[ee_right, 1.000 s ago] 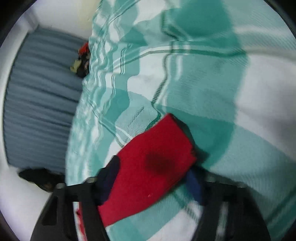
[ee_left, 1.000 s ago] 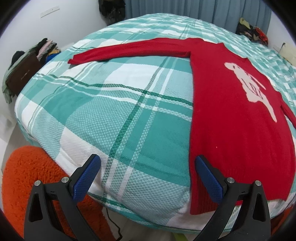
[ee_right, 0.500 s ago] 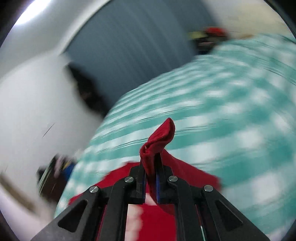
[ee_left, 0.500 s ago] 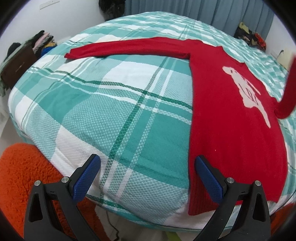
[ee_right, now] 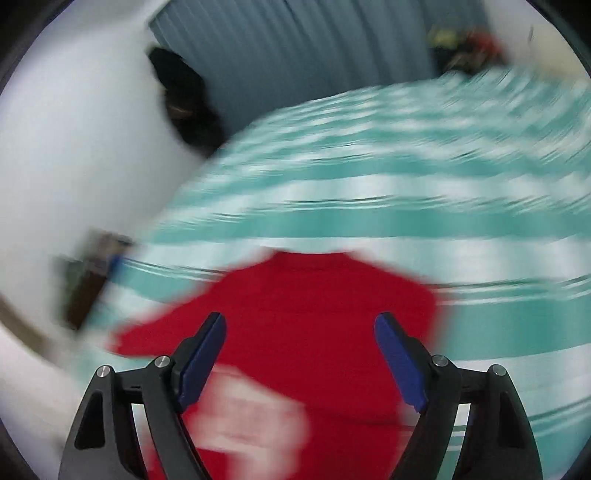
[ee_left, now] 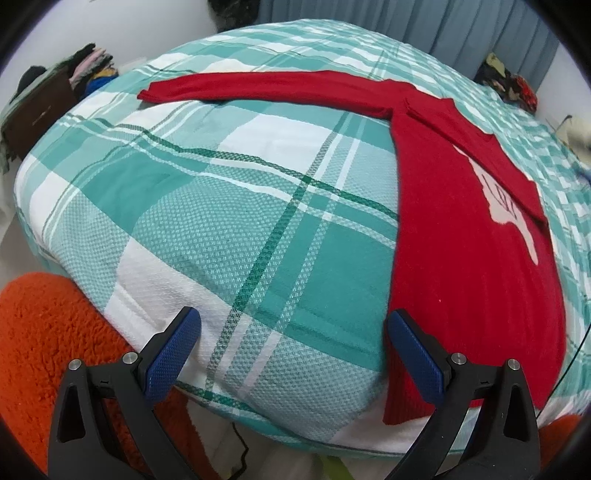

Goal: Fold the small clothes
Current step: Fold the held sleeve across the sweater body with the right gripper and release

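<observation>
- So, red sweater [ee_left: 461, 258] lies flat on the bed [ee_left: 221, 221], on the teal/white plaid cover, w/ its hem at the near edge, toward the right corner.
- Far sleeve [ee_left: 258, 88] stretches out straight to the left across the far part of the bed, cuff ending near the left edge.
- Other sleeve [ee_left: 491, 158] is folded in diagonally over the chest, partly covering the white print [ee_left: 513, 221].
- Left gripper [ee_left: 291, 350] hangs over the bed's near edge, fingers spread wide, nothing between them. Its right pad [ee_left: 413, 358] sits just at the sweater's near-left hem corner; touching or not, can't tell.
- Left pad [ee_left: 173, 354] is over the bare cover, well apart from the sweater.
- Right gripper [ee_right: 299, 358] is over the sweater's body, fingers wide apart, holding nothing.
- Right-wrist view is badly motion-blurred; the red shape [ee_right: 314, 314] under it is prob. the sweater's upper part, w/ the white print [ee_right: 243, 417] smeared near the left pad.
- Orange fuzzy thing [ee_left: 48, 350] sits below the bed's near-left corner, by the floor.
- Pile of clothes [ee_left: 88, 66] and a brown box [ee_left: 33, 114] sit off the bed's left edge.
- Grey-blue curtain [ee_left: 424, 26] hangs behind the far edge; another dark/red heap of clothes [ee_left: 506, 81] is by the far-right corner.
</observation>
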`<state>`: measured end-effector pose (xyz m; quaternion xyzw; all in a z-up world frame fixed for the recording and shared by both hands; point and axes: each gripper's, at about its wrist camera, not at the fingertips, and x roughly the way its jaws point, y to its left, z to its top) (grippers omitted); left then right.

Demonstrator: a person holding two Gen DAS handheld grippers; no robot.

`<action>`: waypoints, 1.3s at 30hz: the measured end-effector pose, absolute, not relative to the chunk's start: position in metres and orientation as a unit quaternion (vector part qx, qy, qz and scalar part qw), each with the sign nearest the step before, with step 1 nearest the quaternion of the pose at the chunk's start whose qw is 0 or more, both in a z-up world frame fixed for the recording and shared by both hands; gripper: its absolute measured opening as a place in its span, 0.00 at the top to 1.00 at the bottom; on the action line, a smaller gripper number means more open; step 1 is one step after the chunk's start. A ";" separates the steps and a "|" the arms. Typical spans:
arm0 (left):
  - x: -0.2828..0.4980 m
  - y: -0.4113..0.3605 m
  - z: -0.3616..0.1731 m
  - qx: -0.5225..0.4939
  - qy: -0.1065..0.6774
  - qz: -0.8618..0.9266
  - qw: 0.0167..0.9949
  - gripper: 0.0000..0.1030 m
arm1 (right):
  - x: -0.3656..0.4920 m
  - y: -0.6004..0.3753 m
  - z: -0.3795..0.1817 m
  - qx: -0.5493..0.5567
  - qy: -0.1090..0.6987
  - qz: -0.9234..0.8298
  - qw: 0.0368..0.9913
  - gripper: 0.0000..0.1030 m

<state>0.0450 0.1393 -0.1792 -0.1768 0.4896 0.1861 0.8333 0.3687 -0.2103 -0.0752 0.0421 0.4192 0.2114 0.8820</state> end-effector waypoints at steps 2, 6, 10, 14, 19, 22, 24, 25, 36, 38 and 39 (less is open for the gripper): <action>0.046 0.139 -0.179 -0.177 0.489 0.189 0.833 0.01 | 0.369 -0.232 -0.100 -0.057 0.434 0.154 0.886 0.20; 0.048 0.137 -0.181 -0.169 0.490 0.196 0.833 0.01 | 0.335 -0.225 -0.170 -0.174 0.468 0.176 0.848 0.20; 0.049 0.132 -0.183 -0.157 0.490 0.203 0.833 0.01 | 0.325 -0.203 -0.199 -0.199 0.443 0.172 0.857 0.21; 0.048 0.132 -0.183 -0.157 0.491 0.205 0.832 0.01 | 0.355 -0.205 -0.209 -0.197 0.402 0.091 0.889 0.24; 0.048 0.139 -0.185 -0.171 0.493 0.206 0.828 0.01 | 0.352 -0.255 -0.217 -0.163 0.424 0.057 0.889 0.19; 0.050 0.139 -0.186 -0.168 0.496 0.205 0.827 0.01 | 0.343 -0.247 -0.209 -0.198 0.416 0.081 0.884 0.19; 0.049 0.140 -0.185 -0.169 0.495 0.203 0.828 0.01 | 0.336 -0.252 -0.205 -0.203 0.418 0.098 0.880 0.19; 0.048 0.141 -0.185 -0.170 0.495 0.202 0.828 0.01 | 0.333 -0.259 -0.202 -0.200 0.421 0.102 0.879 0.19; 0.051 0.139 -0.187 -0.166 0.495 0.211 0.826 0.01 | 0.370 -0.255 -0.151 0.103 0.457 0.278 0.839 0.66; 0.051 0.140 -0.187 -0.168 0.496 0.209 0.826 0.01 | 0.381 -0.239 -0.180 0.076 0.499 0.279 0.817 0.69; 0.050 0.140 -0.187 -0.169 0.497 0.207 0.825 0.01 | 0.383 -0.236 -0.201 0.026 0.531 0.243 0.811 0.76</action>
